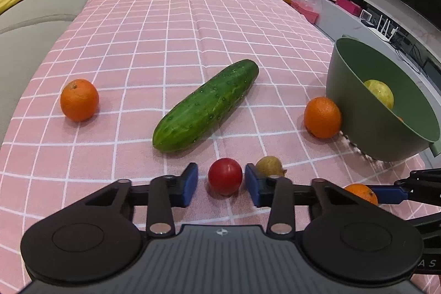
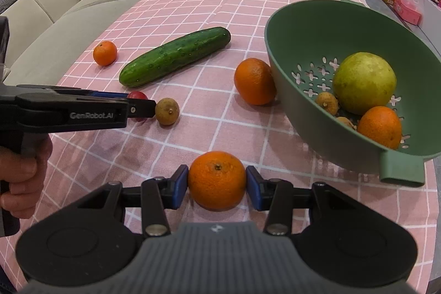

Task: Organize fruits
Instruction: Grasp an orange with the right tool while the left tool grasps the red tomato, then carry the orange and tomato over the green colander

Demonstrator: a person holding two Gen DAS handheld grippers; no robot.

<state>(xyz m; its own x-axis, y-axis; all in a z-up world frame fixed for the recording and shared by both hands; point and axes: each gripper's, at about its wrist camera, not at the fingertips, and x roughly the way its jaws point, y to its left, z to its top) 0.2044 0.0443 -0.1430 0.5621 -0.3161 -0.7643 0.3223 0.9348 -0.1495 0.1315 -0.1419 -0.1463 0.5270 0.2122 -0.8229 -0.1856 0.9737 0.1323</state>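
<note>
Left gripper (image 1: 222, 179) fingers spread around small red fruit (image 1: 225, 176) on near tablecloth (image 1: 165, 46), gaps both sides. Right gripper (image 2: 217, 182) pinching orange (image 2: 217, 180); green colander (image 2: 303, 26) far right.

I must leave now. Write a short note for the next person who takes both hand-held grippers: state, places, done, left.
Left hand-held gripper: open, straddling the red tomato; pads not touching it.
Right hand-held gripper: shut on an orange.
Done: green colander holds a yellow-green fruit, one orange and small brown fruits.
Left on the cloth: cucumber, brown longan, orange beside the colander, far orange.
</note>
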